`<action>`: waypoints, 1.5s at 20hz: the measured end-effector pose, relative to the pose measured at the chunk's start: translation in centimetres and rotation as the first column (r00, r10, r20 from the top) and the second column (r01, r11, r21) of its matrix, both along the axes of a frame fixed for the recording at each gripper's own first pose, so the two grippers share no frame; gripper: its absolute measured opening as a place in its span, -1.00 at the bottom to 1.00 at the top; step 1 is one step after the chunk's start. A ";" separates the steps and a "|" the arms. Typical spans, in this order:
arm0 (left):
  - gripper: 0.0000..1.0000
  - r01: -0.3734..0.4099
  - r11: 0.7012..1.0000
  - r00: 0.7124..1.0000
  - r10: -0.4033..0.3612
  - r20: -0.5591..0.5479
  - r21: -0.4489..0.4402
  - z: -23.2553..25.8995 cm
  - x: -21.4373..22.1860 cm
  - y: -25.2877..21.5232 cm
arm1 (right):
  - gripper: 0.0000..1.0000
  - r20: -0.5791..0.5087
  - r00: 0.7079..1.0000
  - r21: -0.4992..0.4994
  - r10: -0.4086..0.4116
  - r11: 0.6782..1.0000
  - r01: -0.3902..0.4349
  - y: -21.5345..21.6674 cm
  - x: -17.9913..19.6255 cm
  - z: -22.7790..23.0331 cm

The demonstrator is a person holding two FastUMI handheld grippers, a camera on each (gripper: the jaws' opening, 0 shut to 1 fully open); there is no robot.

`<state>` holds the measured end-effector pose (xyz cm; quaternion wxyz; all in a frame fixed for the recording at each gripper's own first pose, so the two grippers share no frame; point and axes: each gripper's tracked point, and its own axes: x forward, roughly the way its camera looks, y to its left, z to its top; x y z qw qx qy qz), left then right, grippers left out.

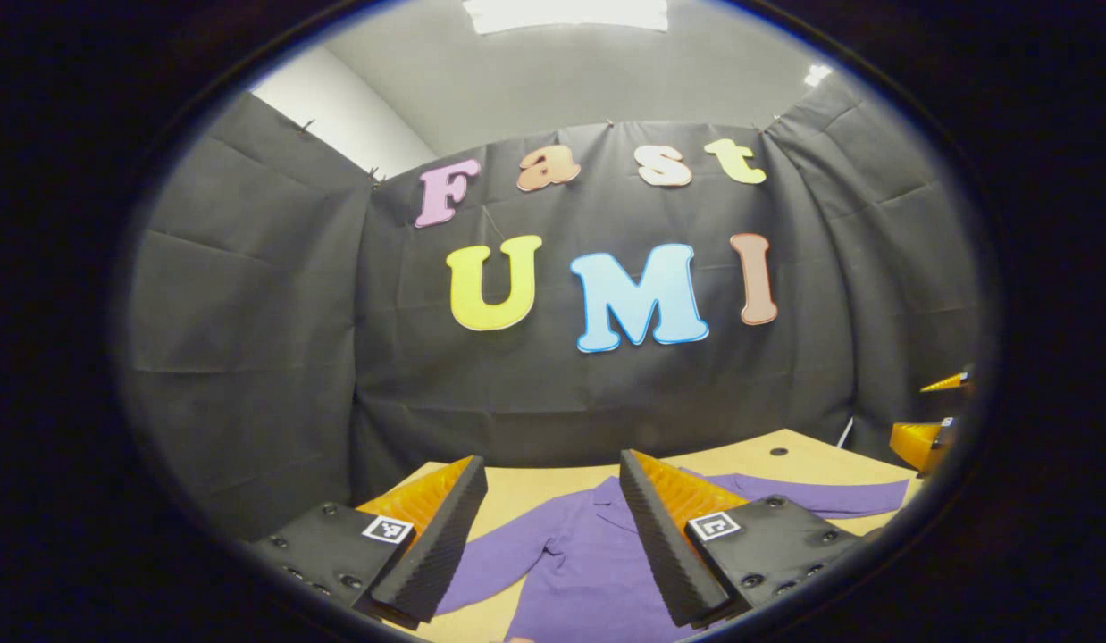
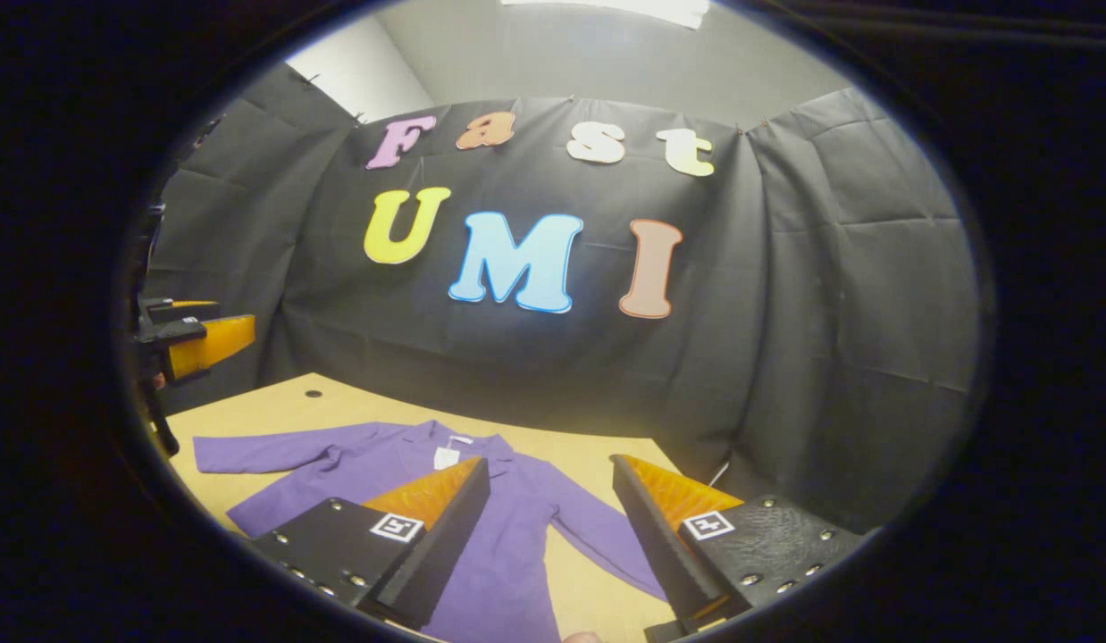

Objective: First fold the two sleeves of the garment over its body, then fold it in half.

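Garment (image 2: 508, 536) flat on table (image 2: 276, 406), both claws (image 1: 553, 536) (image 2: 553, 536) raised above, wide open, empty

A purple garment (image 2: 508, 536) with a collar and long sleeves is lying flat and unfolded on the table (image 2: 276, 406), collar toward the far edge. Both sleeves are stretching outward, and a small white tag (image 2: 446, 456) is showing at the neck.
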<state>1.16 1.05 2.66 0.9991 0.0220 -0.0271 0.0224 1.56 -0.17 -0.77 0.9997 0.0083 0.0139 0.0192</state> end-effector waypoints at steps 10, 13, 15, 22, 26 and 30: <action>0.89 0.089 0.996 0.995 -0.090 -0.049 -0.033 -2.2 2.5 -1.4 | 0.80 -0.036 0.997 0.018 -0.071 0.997 0.072 -0.2 0.0 -0.6; 0.89 0.113 0.992 0.988 -0.118 -0.099 -0.057 -3.9 3.6 -1.2 | 0.80 -0.106 0.990 0.112 -0.093 0.988 0.105 -1.2 0.7 -2.0; 0.89 0.115 0.992 0.982 -0.122 -0.141 -0.061 -5.2 4.5 -0.6 | 0.80 -0.171 0.979 0.156 -0.111 0.978 0.138 -2.5 1.4 -3.6; 0.89 0.126 0.989 0.984 -0.135 -0.117 -0.083 -3.9 6.6 -0.9 | 0.80 -0.451 0.860 0.201 -0.239 0.912 0.358 -9.8 3.7 -12.1; 0.89 0.131 0.989 0.987 -0.137 -0.085 -0.063 -3.1 7.9 -1.4 | 0.82 -0.578 0.765 0.189 -0.285 0.865 0.465 -13.6 4.2 -16.9; 0.96 0.122 0.991 0.988 -0.127 -0.083 -0.054 -3.2 8.6 -0.8 | 0.83 -0.677 0.672 0.177 -0.300 0.819 0.545 -16.3 4.3 -20.9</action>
